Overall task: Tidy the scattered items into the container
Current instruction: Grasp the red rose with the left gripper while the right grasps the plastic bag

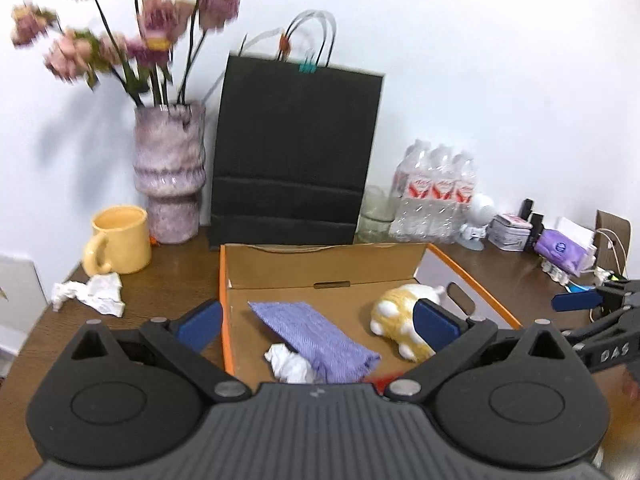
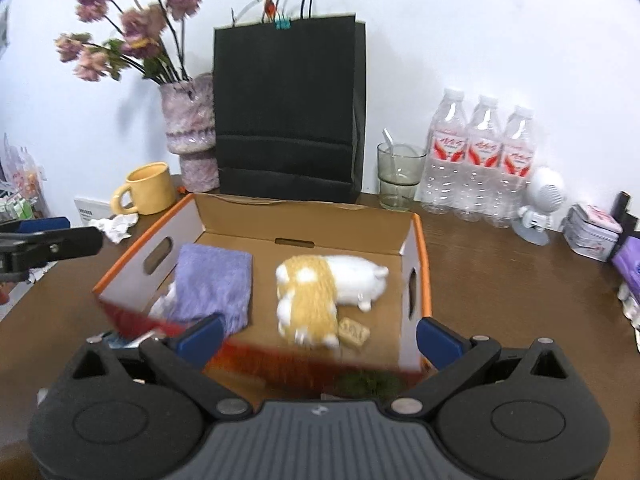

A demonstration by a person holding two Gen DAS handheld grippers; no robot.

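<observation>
Blue-padded left tongs [image 1: 316,326] and right tongs [image 2: 320,338] both gape wide and grip nothing, hovering at the near edge of the cardboard box [image 2: 424,264] on a brown worktop [image 2: 500,280] against a white wall. Inside, the purple cloth [image 2: 212,284] lies lengthwise front to back beside the plush toy [image 2: 320,288]. Crumpled paper [image 1: 96,292] sits outside, left, near a yellow mug [image 1: 120,240].

flowers [image 1: 120,32]: motion-blurred
red item [image 2: 280,360] at box's near edge: smeared, unidentifiable
crumpled paper [image 1: 290,364]: partly under purple cloth [image 1: 316,340]
</observation>
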